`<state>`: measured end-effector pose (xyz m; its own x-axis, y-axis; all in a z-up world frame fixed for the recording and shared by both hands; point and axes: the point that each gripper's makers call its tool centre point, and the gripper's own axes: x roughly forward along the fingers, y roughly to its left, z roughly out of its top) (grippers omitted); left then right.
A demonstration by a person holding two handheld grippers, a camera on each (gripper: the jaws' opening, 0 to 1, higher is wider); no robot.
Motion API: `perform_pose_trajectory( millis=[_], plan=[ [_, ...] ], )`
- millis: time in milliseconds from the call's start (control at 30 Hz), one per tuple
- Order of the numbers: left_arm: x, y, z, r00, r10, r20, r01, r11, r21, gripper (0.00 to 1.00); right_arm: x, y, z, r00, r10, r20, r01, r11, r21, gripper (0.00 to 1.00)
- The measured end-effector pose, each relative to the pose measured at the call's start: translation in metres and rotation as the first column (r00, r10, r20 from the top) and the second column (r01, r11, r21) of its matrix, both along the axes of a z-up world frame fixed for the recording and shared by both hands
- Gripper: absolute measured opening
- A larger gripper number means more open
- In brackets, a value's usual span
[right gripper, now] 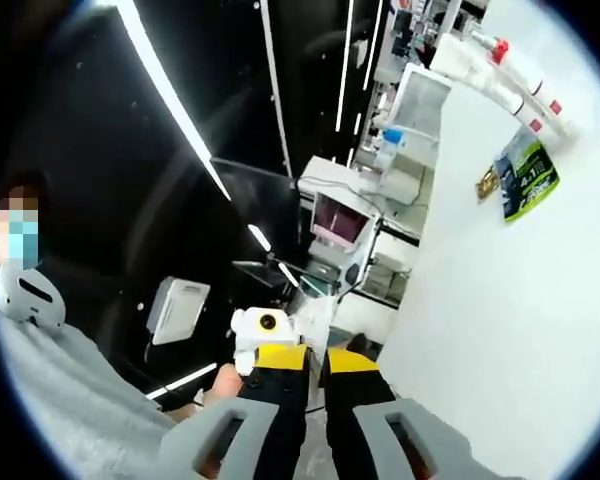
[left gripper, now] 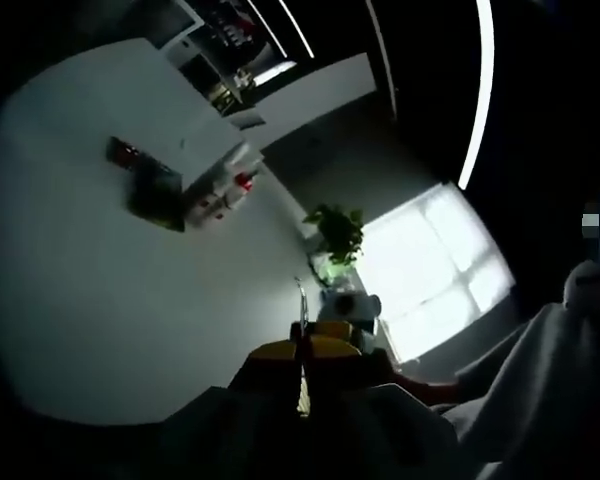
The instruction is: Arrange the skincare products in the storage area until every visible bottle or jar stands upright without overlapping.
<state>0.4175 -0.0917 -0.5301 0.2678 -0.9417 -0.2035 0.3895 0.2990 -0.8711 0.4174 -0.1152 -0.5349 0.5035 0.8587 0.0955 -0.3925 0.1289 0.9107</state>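
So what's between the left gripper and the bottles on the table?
In the left gripper view, only bare white table lies between the left gripper and the bottles.

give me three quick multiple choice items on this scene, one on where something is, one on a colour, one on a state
1. Where does the potted plant stand in the left gripper view?
A. beside the bright window
B. on the white table among the bottles
C. between the tool's jaws

2. What colour is the cap on the white bottle at the table's far edge?
A. blue
B. red
C. yellow

3. How do the jaws of the left tool stand?
A. wide apart
B. closed together, nothing between them
C. clamped on a jar

Answers:
1. A, the plant's leaves sit right against the lit window.
2. B, a red cap shows on the bottle's end.
3. B, the two jaws meet in a thin line over the white table.
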Motion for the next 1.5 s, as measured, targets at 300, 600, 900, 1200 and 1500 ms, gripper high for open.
perform_pose_trajectory(
  millis=[300, 600, 900, 1200, 1500],
  plan=[
    [0.004, -0.003, -0.002, 0.998, -0.057, -0.036, 0.058, 0.998, 0.025, 0.00, 0.008, -0.008, 0.000, 0.999, -0.032, 0.023, 0.032, 0.999, 0.002, 0.00],
    [0.007, -0.012, -0.007, 0.994, -0.075, -0.074, 0.077, 0.997, 0.024, 0.00, 0.013, -0.023, 0.002, 0.996, -0.087, 0.034, 0.086, 0.995, 0.043, 0.00],
    [0.007, -0.009, -0.010, 0.994, -0.095, -0.061, 0.098, 0.994, 0.041, 0.00, 0.016, -0.030, -0.003, 0.994, -0.113, 0.004, 0.113, 0.992, 0.056, 0.00],
    [0.020, -0.007, -0.012, 0.994, -0.087, -0.065, 0.090, 0.995, 0.044, 0.00, 0.021, -0.027, -0.012, 0.992, -0.116, 0.056, 0.119, 0.992, -0.050, 0.11],
    [0.062, 0.005, -0.010, 0.995, -0.074, -0.072, 0.078, 0.995, 0.056, 0.00, 0.028, -0.039, -0.023, 0.988, -0.148, 0.053, 0.152, 0.984, -0.095, 0.17]
  ],
)
